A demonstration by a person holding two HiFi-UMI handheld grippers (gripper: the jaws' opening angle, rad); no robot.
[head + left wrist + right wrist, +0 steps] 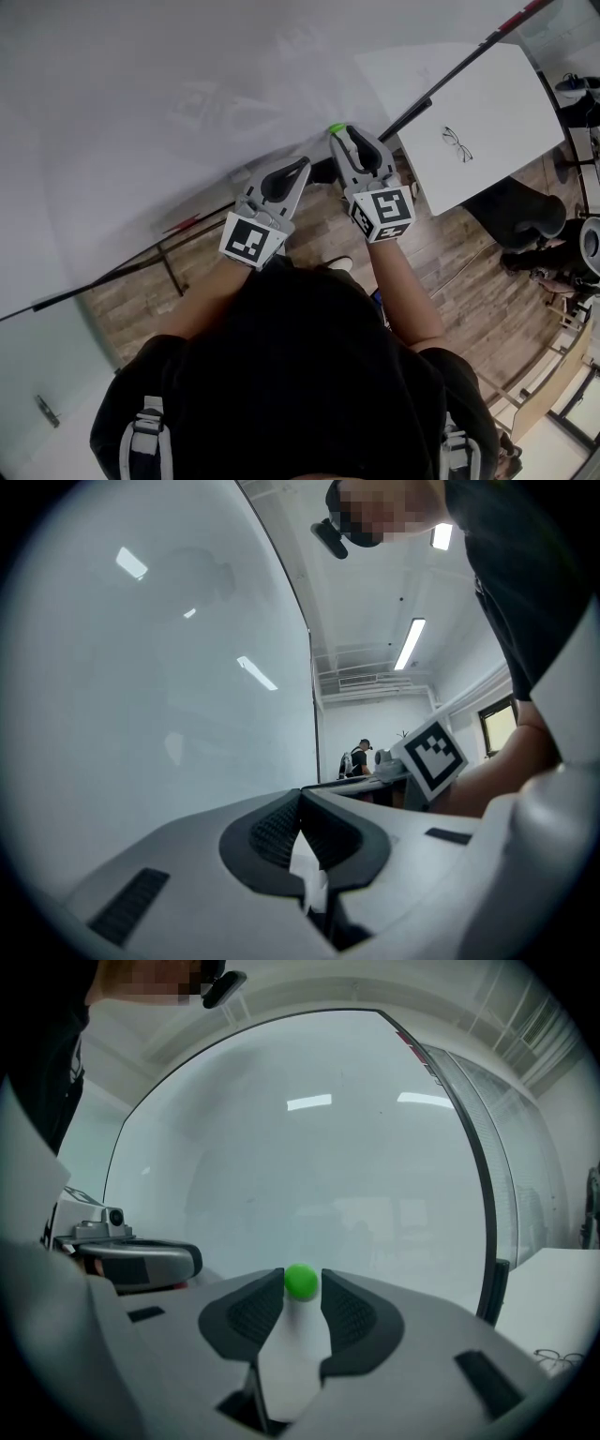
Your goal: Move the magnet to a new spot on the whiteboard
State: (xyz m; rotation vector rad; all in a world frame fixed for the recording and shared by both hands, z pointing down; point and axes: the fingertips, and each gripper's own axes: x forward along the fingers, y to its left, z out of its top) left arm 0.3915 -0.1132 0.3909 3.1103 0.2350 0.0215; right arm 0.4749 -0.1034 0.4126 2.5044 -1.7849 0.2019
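Observation:
The small round green magnet (301, 1281) sits between the tips of my right gripper (301, 1284), whose jaws close on its two sides. In the head view the magnet (335, 128) shows at the tip of the right gripper (341, 137), close against the lower part of the whiteboard (141, 112). Whether it touches the board I cannot tell. My left gripper (302, 166) hangs just to the left, a little back from the board, its jaws meeting at the tips (300, 799) with nothing between them. The whiteboard (328, 1176) fills the right gripper view.
The board's black frame (441, 80) runs along its lower edge above the wooden floor (469, 281). To the right stands a white table (506, 94) with a pair of glasses (457, 143). A dark chair (525, 220) is beside it. A person (357, 758) stands far off.

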